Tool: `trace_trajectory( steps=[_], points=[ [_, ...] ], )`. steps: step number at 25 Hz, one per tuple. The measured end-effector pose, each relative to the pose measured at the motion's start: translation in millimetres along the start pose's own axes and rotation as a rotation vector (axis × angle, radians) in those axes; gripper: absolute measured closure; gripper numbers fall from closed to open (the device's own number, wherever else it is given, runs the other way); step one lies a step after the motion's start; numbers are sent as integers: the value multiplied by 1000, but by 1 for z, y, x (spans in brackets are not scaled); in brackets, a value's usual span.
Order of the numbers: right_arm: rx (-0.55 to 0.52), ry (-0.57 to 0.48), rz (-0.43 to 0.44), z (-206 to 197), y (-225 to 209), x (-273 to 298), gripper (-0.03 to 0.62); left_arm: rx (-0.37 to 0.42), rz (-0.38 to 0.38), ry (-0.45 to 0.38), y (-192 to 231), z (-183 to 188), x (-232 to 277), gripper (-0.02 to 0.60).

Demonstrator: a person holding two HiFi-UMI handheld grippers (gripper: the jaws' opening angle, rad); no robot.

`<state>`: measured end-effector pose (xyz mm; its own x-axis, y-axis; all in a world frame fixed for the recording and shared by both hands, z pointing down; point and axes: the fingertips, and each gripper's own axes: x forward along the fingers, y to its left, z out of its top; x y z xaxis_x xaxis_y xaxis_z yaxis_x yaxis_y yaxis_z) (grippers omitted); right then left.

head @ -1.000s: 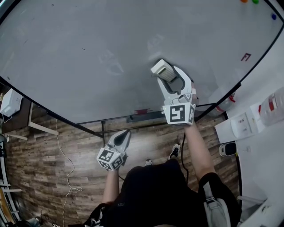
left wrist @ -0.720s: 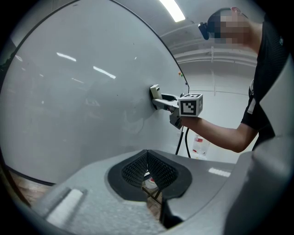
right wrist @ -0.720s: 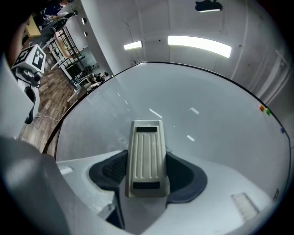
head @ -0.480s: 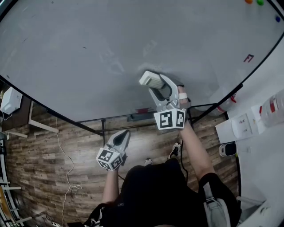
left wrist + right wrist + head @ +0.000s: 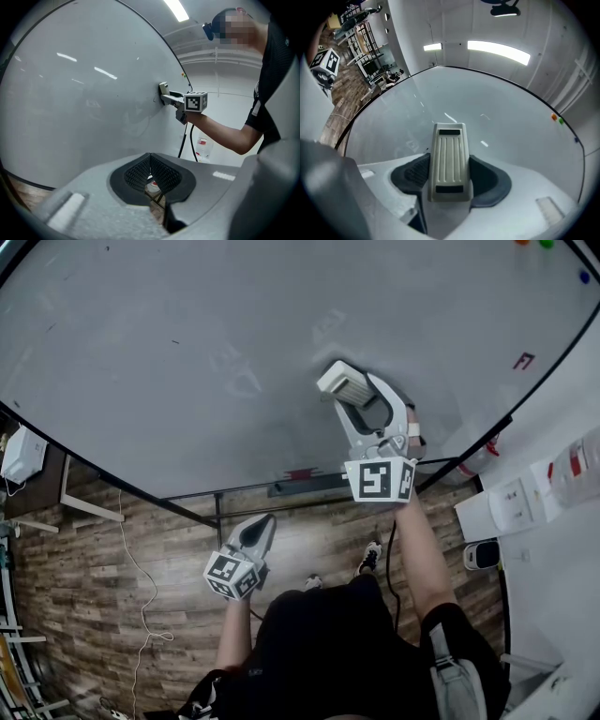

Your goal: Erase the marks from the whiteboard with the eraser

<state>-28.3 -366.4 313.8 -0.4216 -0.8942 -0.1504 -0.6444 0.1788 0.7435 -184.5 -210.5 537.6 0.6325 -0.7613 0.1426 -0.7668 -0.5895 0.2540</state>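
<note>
1. Head view: right tongs point(image 5: 350, 391) hold eraser point(image 5: 343, 382) against whiteboard point(image 5: 187, 352), wiping step apparently in hand; red mark point(image 5: 521, 360) sits well apart, to the right.
2. Left gripper view: left tongs point(image 5: 151, 174) closed, empty, idle.
3. Right gripper view: tongs clamped on eraser; next move probably calls for sweeping toward red mark.

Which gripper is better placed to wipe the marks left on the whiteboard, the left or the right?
Right. The right gripper is shut on the eraser, at the whiteboard. The left gripper is shut, empty, and hangs away from the board.
</note>
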Motion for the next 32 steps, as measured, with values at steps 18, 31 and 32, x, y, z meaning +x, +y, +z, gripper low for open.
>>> trace_trajectory(
  steps=[18, 31, 32],
  points=[
    [7, -14, 53, 5, 47, 9, 339, -13, 28, 4, 10, -3, -4, 571],
    [-116, -3, 143, -4, 94, 11, 339, -15, 16, 5, 12, -1, 3, 571],
    [-119, -4, 140, -4, 91, 11, 339, -14, 16, 6, 11, -1, 3, 571]
  ],
)
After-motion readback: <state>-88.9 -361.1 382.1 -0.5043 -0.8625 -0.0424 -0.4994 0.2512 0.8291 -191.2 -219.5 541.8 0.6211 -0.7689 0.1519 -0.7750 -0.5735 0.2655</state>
